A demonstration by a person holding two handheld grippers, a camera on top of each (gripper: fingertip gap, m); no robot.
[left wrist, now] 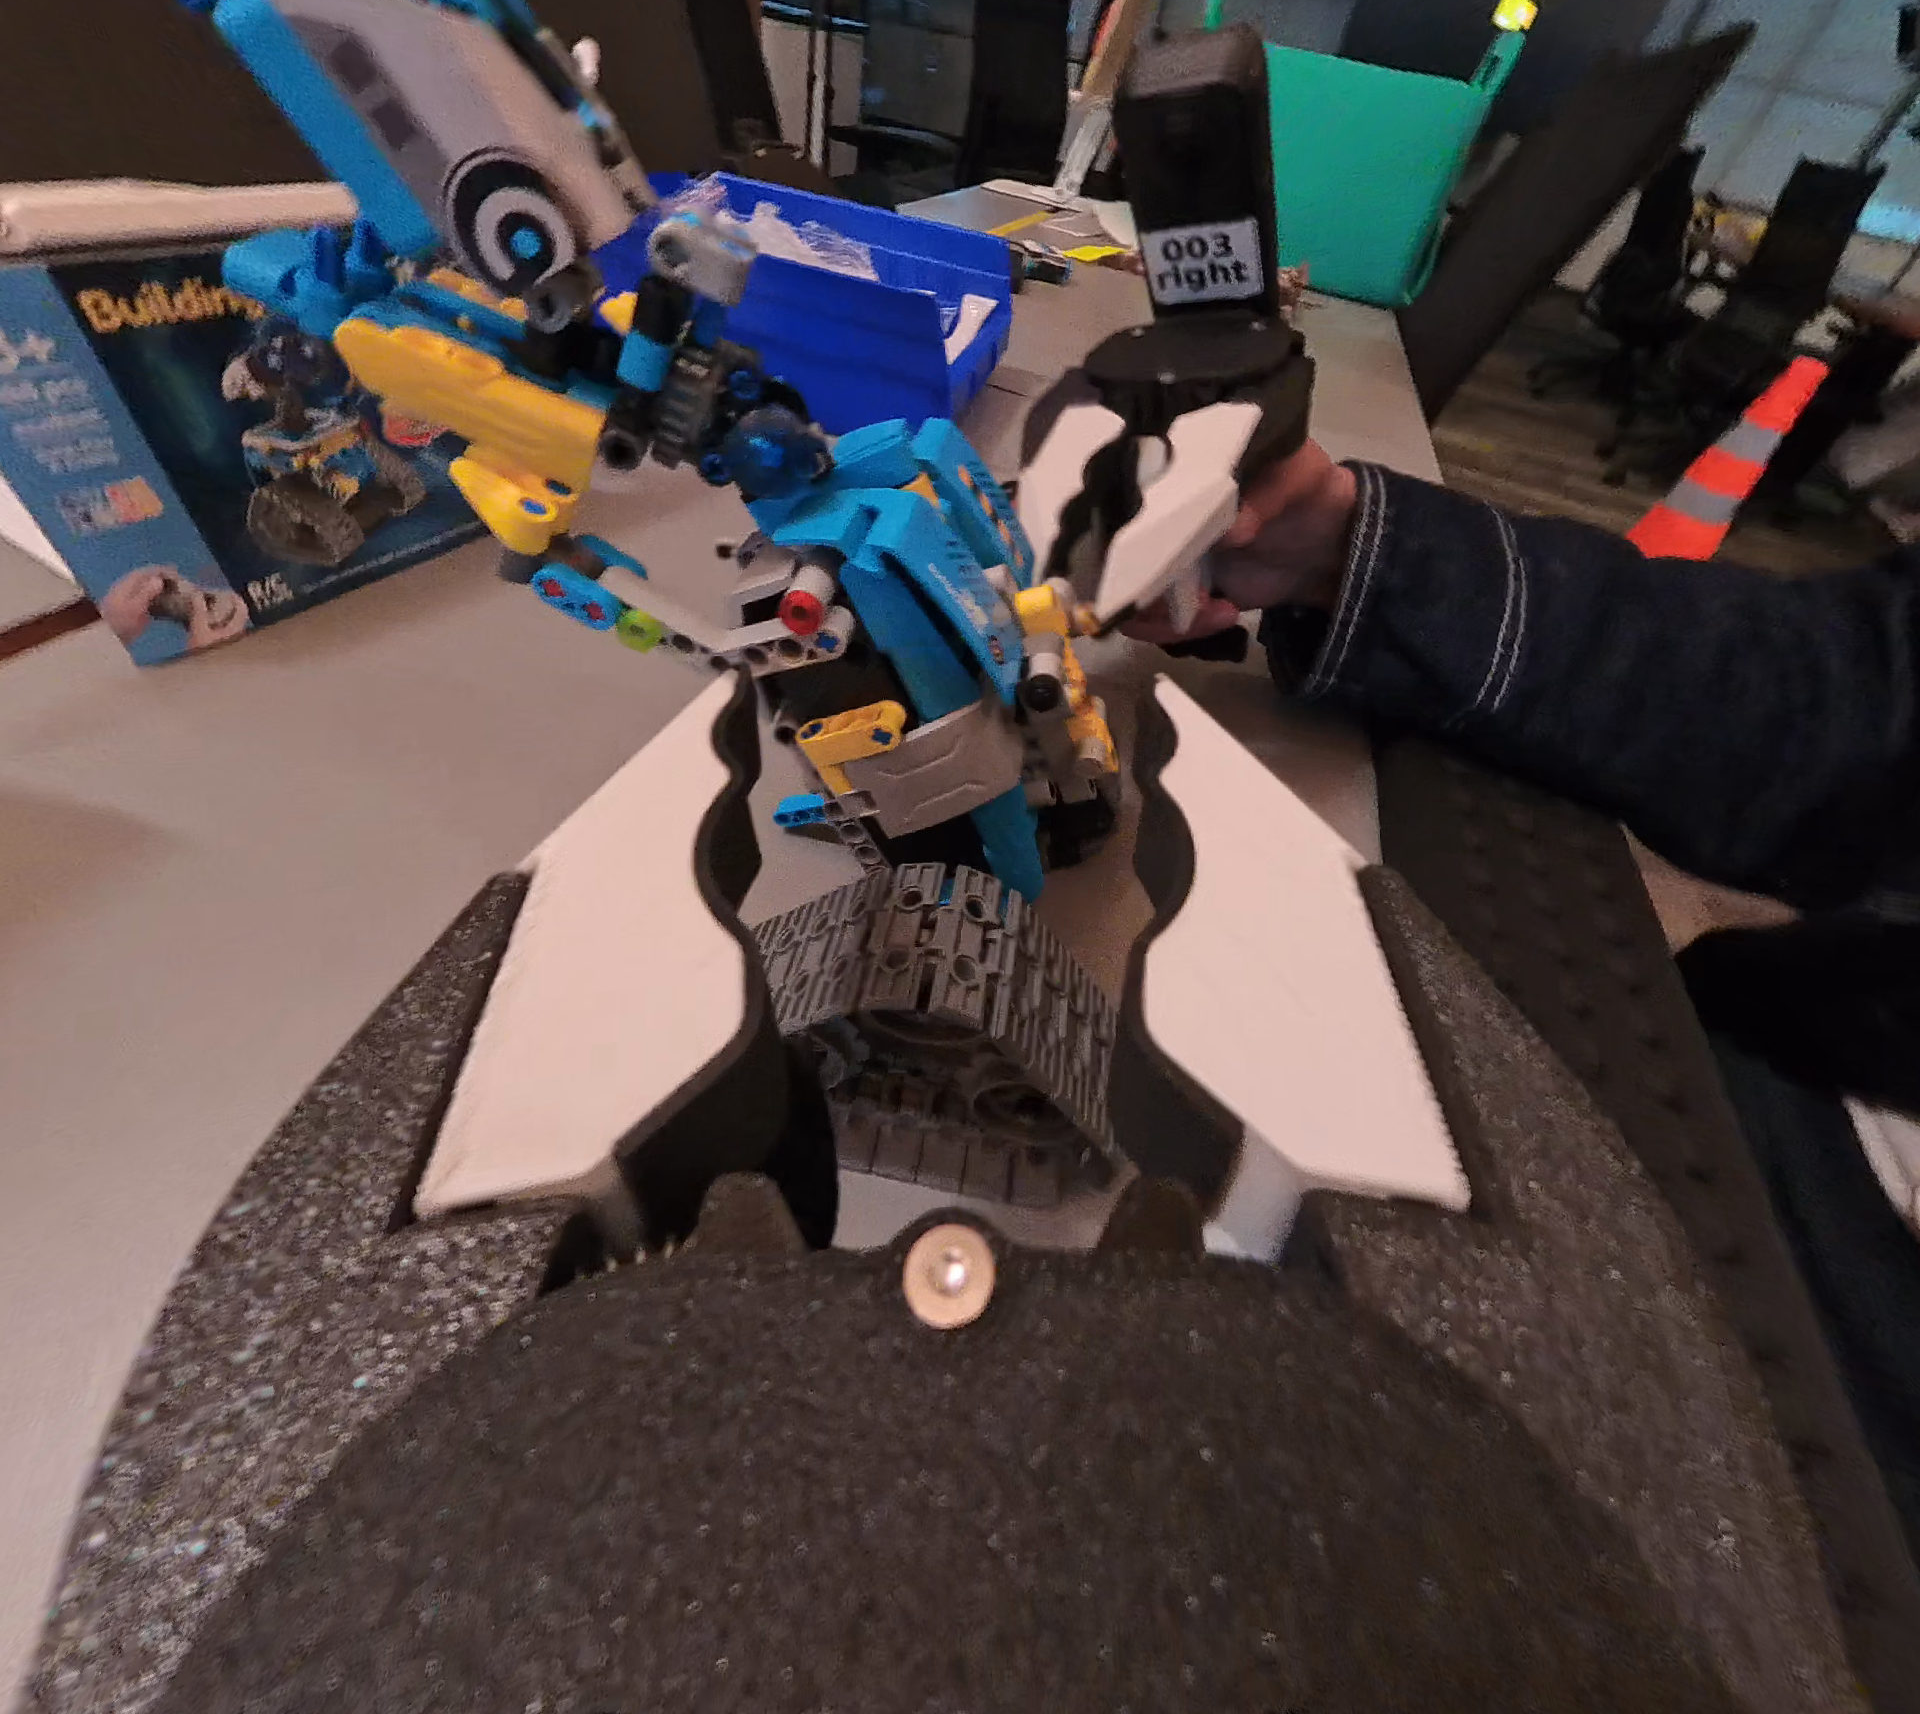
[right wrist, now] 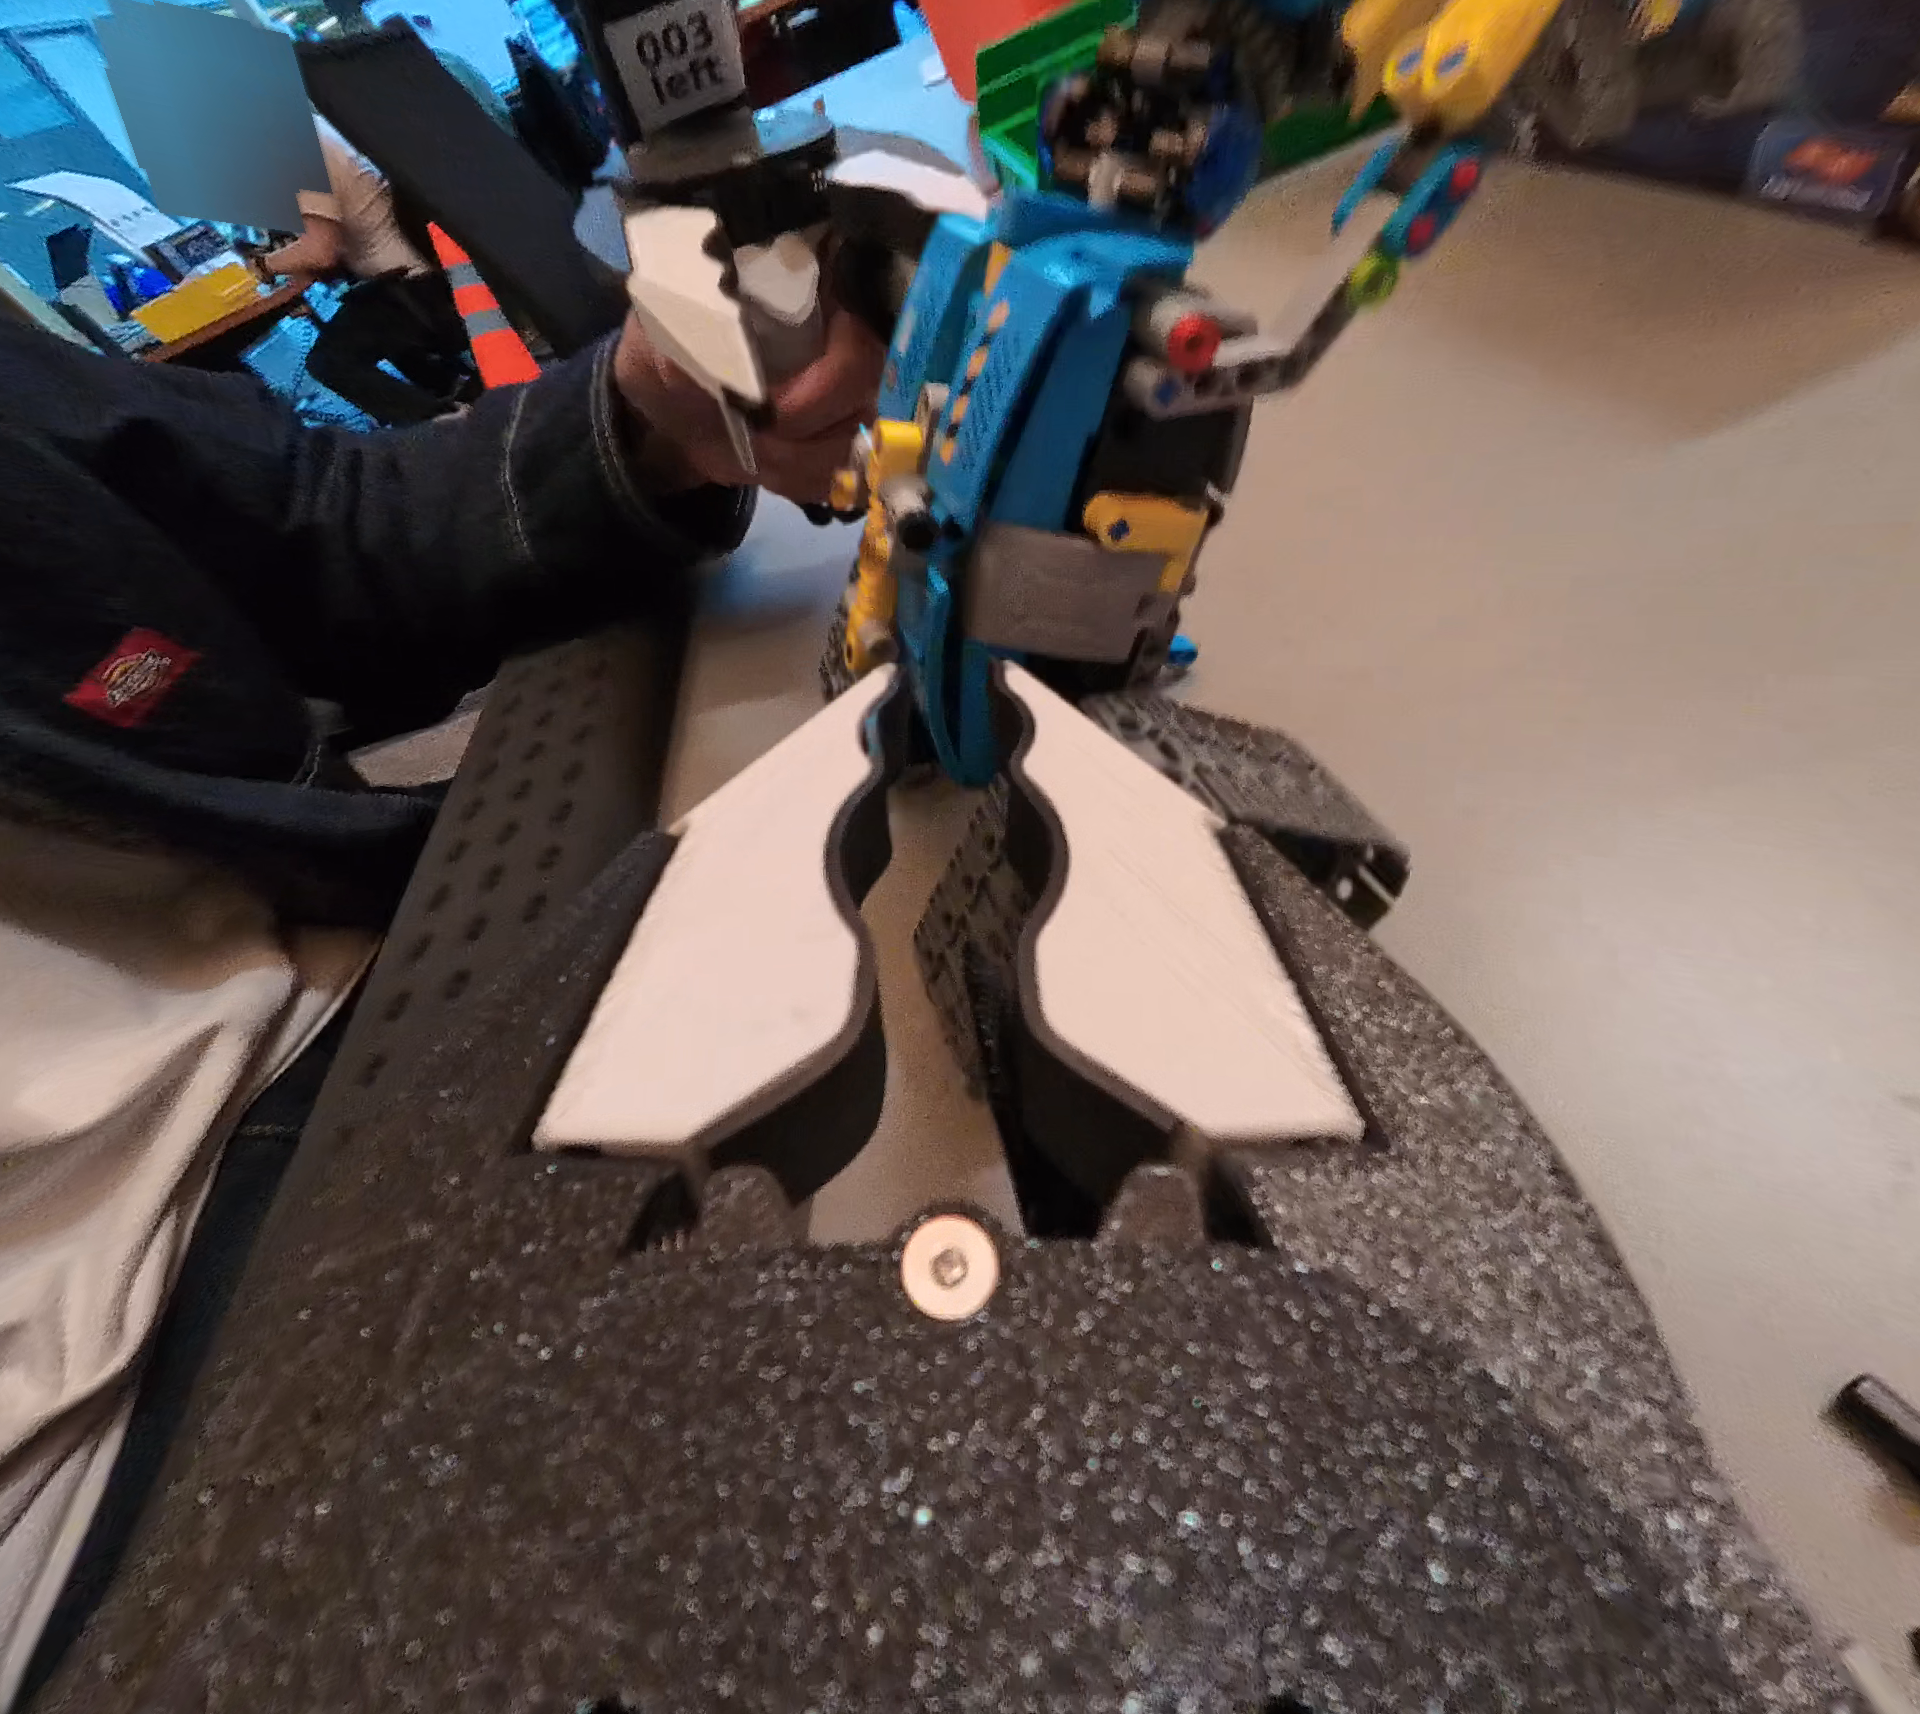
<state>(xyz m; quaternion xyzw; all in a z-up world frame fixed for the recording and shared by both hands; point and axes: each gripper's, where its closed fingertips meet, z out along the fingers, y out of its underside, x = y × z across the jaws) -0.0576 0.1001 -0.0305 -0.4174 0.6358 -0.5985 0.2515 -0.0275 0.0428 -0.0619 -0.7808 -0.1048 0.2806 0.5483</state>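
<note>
The left gripper (left wrist: 951, 693) has its fingers spread on either side of the grey crawler track (left wrist: 935, 978) of the building-brick model (left wrist: 914, 584). Whether the pads press on the track cannot be told. The right gripper (right wrist: 951, 677) pinches the lower end of the model's curved blue side panel (right wrist: 966, 521) between its near-shut tips. The model, in blue, yellow and grey, stands on the grey table (left wrist: 312, 833), well forward of the printed product box (left wrist: 156, 459) and the blue bin (left wrist: 862, 314). Each gripper carries a white label with black print on its black upright: right unit (left wrist: 1200, 262), left unit (right wrist: 675, 54). The dark denim jacket bears a red diamond-shaped brand patch (right wrist: 130, 677). An orange traffic cone (left wrist: 1735, 459) stands on the floor beyond the table.
</note>
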